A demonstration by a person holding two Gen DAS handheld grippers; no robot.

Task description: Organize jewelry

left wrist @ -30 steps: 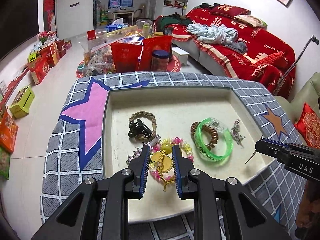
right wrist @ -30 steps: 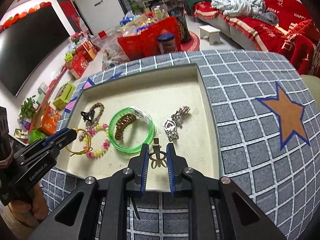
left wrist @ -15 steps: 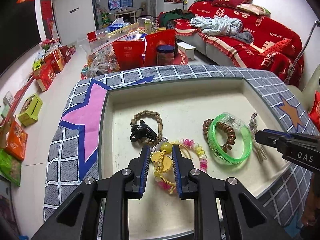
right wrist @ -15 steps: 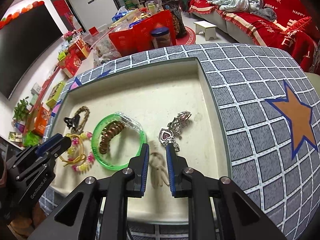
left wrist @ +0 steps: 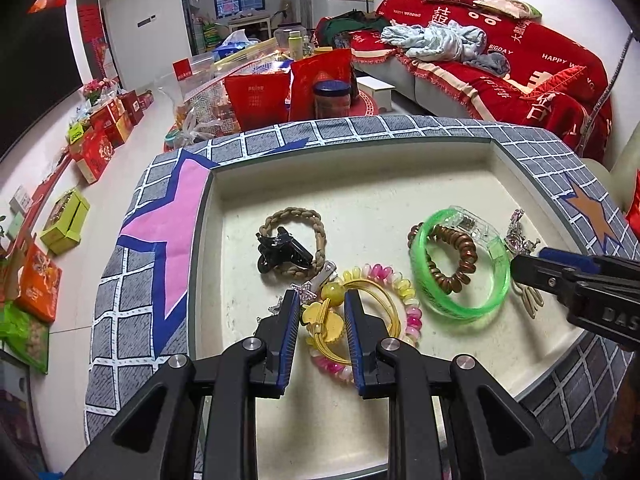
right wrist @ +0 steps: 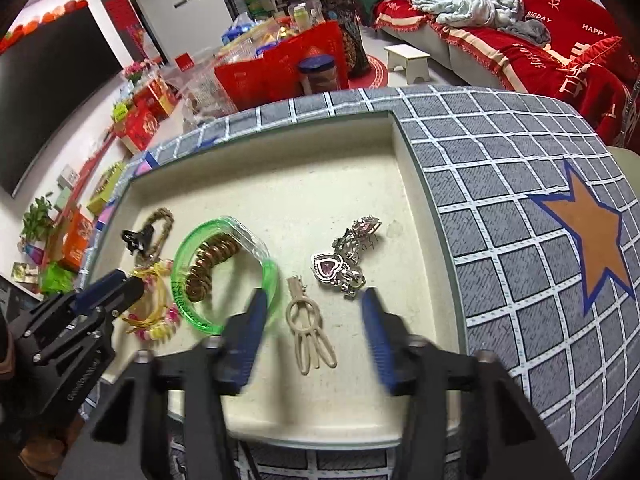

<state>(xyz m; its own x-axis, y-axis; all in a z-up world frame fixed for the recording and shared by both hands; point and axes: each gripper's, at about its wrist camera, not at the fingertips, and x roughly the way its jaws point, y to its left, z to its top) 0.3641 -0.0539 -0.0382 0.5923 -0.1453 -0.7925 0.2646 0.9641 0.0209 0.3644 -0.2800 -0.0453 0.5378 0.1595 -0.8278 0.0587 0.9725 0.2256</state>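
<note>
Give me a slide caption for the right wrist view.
Right hand-held gripper, jaws just opened, above a beige hair clip lying in the cream tray.

We read "HAPPY WEDDING" and "BIGDAY" on the red sofa cover (left wrist: 532, 64) far ahead of the left gripper (left wrist: 322, 312), and "DAS" on the right gripper (left wrist: 516, 268) to its right.

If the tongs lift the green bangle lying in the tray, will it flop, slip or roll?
The green bangle looks like rigid translucent plastic, so it likely keeps its ring shape. Its glossy surface may slip between pads. Lying flat around the brown coil hair tie, it probably won't roll unless tipped on edge.
</note>
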